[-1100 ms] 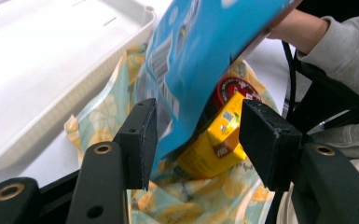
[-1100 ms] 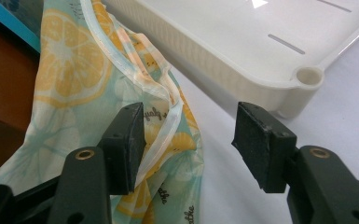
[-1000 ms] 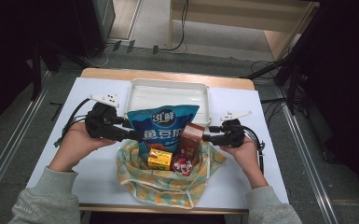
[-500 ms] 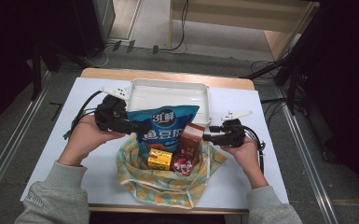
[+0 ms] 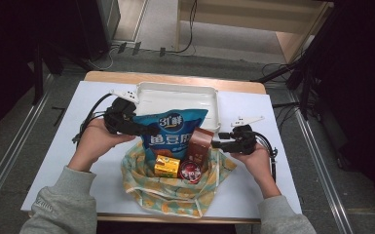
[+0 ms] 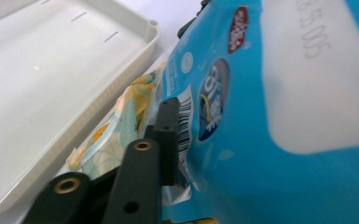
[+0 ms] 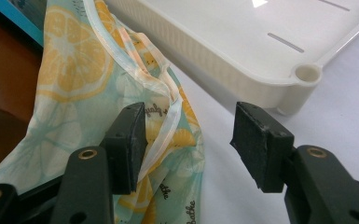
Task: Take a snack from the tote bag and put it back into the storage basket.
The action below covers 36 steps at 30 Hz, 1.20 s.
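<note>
Left gripper [image 5: 143,129]: jaws have just been closing; one black pad lies against the edge of the tall blue foil snack bag [image 5: 173,129], grip not confirmable. Bag stands upright in the lemon-print cloth bag [image 5: 165,195], just before the cream plastic tray [image 5: 175,95].
Right gripper [image 7: 189,140]: jaws apart, one pad touching the cloth bag's rim.
Beside the snack bag: brown carton [image 5: 200,144], yellow box [image 5: 167,166], red-lidded tin [image 5: 190,171].
Surface: white table [image 5: 78,112].
</note>
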### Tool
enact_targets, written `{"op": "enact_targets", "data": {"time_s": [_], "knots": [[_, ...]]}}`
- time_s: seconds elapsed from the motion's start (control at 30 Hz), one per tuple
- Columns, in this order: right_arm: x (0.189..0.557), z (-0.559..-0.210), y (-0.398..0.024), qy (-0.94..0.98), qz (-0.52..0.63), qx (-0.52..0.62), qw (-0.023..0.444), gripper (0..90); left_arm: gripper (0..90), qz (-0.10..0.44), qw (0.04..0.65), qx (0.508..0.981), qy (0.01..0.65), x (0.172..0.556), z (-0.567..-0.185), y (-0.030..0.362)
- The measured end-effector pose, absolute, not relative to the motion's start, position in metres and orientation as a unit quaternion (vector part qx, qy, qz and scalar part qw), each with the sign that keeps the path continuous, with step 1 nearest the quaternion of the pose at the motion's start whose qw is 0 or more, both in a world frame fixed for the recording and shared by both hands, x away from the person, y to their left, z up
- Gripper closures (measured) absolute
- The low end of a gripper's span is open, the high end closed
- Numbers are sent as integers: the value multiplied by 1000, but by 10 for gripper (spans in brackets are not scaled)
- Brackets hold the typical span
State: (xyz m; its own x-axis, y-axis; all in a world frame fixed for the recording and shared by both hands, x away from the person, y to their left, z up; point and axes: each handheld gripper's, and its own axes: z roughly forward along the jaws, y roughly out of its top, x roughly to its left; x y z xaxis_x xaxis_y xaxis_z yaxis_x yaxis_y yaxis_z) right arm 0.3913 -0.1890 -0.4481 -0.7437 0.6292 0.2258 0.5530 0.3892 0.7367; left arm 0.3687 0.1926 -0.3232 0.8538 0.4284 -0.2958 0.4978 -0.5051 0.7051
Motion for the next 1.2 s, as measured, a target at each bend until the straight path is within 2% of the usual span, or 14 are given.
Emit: {"op": "enact_targets", "data": {"time_s": [0.03,0.27,0.53,1.2], "knots": [[391,-448,-189,832,424,355,45,459,784,-43,422,866,265,369,-324,193],[389,-447,-192,829,427,359,46,459,874,-62,430,862,261,371,-325,191],[389,-448,-194,828,429,358,47,465,898,-86,457,844,266,376,-324,193],[387,-446,-194,825,434,359,42,465,900,-70,482,831,270,379,-295,178]]}}
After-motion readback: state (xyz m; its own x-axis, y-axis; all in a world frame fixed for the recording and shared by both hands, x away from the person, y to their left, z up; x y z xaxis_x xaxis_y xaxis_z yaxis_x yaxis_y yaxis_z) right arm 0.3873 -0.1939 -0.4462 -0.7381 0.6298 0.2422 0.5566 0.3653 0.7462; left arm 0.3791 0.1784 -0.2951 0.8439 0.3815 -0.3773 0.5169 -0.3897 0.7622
